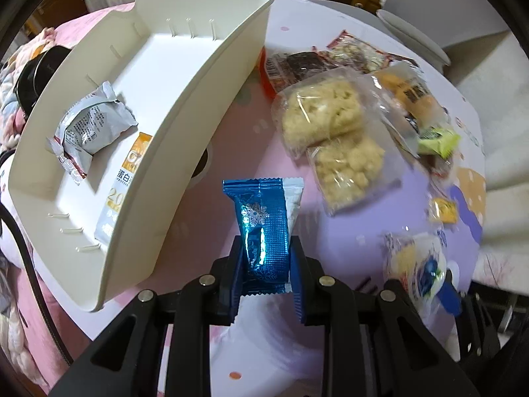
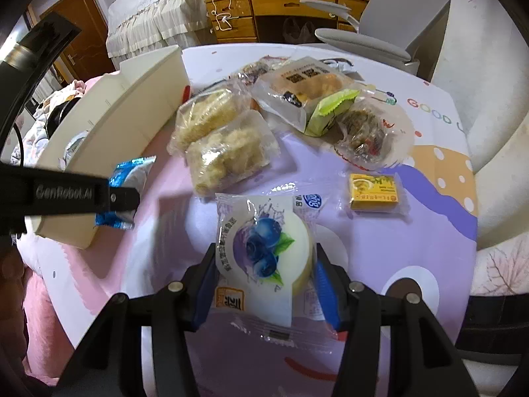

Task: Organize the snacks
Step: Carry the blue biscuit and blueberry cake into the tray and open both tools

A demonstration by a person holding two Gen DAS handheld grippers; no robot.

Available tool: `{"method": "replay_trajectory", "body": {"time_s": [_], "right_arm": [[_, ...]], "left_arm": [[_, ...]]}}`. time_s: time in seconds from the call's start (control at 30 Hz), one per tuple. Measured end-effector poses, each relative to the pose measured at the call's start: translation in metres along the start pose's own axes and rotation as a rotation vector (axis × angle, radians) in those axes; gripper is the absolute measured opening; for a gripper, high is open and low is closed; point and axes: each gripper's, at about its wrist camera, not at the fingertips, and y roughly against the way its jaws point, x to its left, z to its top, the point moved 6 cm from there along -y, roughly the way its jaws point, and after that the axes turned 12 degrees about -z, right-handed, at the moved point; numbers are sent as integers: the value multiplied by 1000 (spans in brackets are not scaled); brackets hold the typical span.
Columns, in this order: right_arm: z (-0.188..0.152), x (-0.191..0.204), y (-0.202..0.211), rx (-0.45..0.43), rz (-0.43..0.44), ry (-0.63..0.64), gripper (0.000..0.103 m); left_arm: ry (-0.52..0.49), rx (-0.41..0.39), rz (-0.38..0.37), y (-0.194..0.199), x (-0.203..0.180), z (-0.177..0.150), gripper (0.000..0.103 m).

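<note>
My left gripper (image 1: 267, 264) is shut on a blue foil snack packet (image 1: 264, 218) and holds it upright above the table, just right of the white tray's wall (image 1: 198, 76). Inside the tray lie a grey wrapped snack (image 1: 89, 122) and a white-and-orange bar (image 1: 122, 192). In the right wrist view my right gripper (image 2: 265, 264) is shut on a clear packet with a blueberry-print round cake (image 2: 264, 248), its blue pads pressing both sides. The same cake packet (image 1: 420, 268) shows at the lower right of the left wrist view. The blue packet (image 2: 130, 178) also appears beside the tray (image 2: 132, 106).
On the round table's patterned cloth (image 2: 396, 248) lies a pile of snacks: two clear puffed-rice packets (image 2: 221, 139), a bread packet (image 2: 304, 86), a green wrapper (image 2: 330, 109), a nut-cluster packet (image 2: 367, 135) and a small yellow box (image 2: 375, 192). A grey chair (image 2: 380, 33) stands behind.
</note>
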Motion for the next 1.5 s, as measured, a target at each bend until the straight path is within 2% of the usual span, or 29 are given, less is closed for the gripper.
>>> {"method": "replay_trajectory", "body": {"time_s": [0.13,0.37,0.7,0.93,1.17,1.5], "right_arm": [[-2,0,12,-6,0,-1,54],[-6,5,36,-20,11,-31,53],[-3,27,75,-70,25,-69,53],[11,50,98,-108,54,-128,53],[29,78,110,-138,76,-203,53],[52,139,123,-181,64,-222,53]], "left_arm": [[-48,5,-36,18,-10,-13,23],[-127,-28,-98,60,-4,-27,23],[-207,-113,-172,115,14,-34,23],[-218,-184,-190,151,45,-19,23],[-243,-216,-217,179,84,1,23],[-287,-192,-256,198,138,28,23]]}}
